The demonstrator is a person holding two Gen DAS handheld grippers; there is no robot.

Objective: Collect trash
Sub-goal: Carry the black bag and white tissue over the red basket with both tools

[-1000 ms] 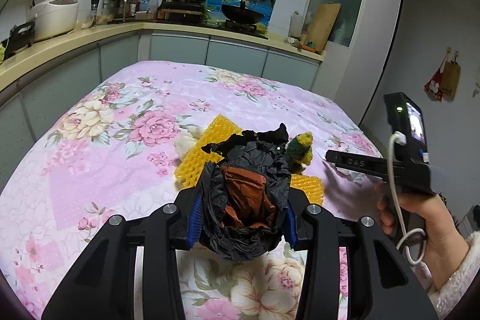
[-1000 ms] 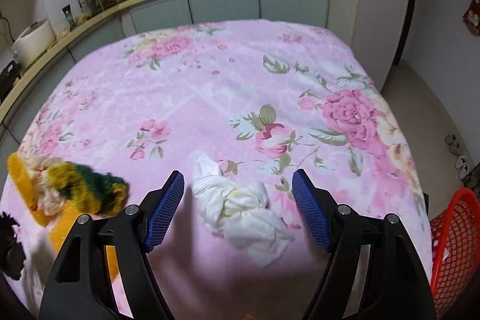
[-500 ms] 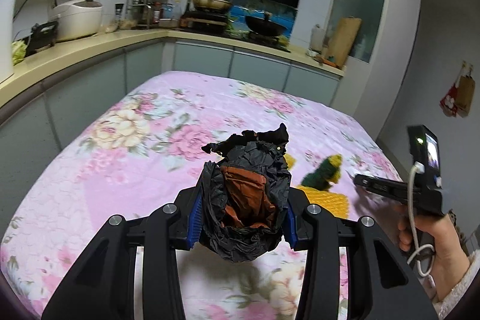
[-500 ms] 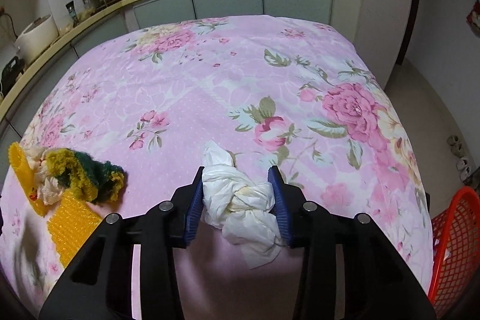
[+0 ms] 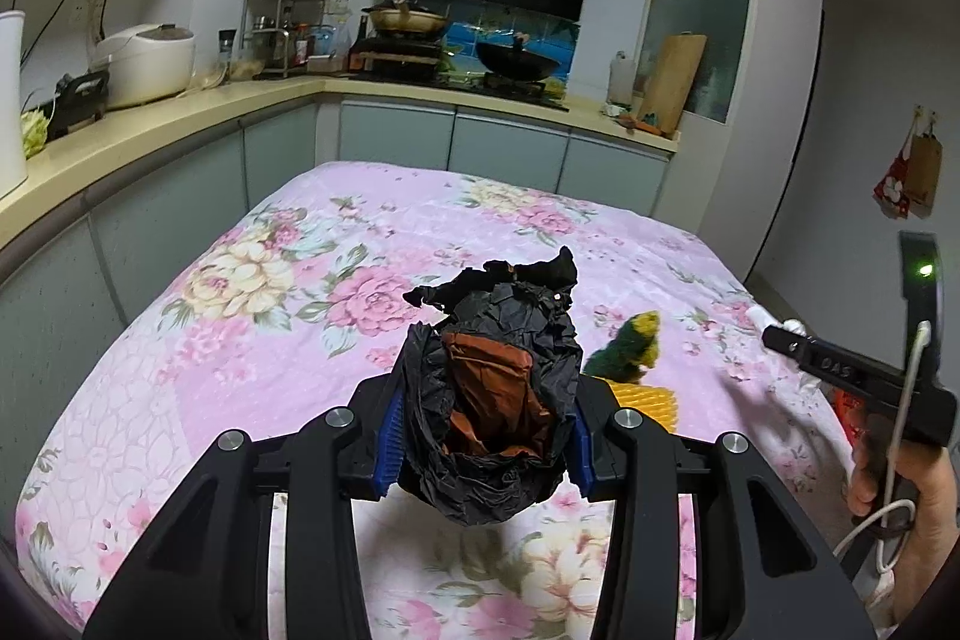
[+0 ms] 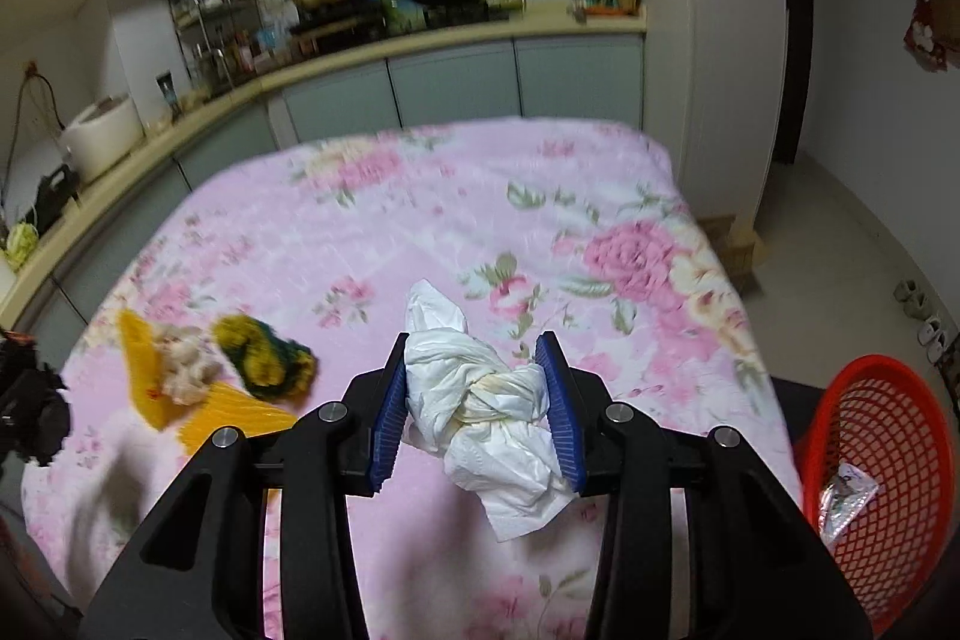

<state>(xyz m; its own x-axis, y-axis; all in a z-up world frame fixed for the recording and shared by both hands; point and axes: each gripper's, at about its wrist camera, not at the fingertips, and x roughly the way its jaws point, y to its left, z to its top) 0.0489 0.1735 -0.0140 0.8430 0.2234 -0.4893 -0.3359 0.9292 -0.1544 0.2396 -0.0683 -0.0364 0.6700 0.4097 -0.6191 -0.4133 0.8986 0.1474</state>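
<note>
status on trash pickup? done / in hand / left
Done: one wrapper in the red basket. In hand: left claw grips the black bag wad; right claw grips the white tissue. Left: the yellow-green scrubber and yellow mesh on the cloth.

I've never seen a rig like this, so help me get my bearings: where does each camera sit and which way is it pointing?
Left wrist: sits on the left gripper, looks along its fingers at the black bag they clamp, toward the kitchen counter; the person's other hand shows.
Right wrist: sits on the right gripper, looks along its fingers at the white tissue they clamp; red basket to the right.
Both share the floral tablecloth and green-yellow scrubber.
</note>
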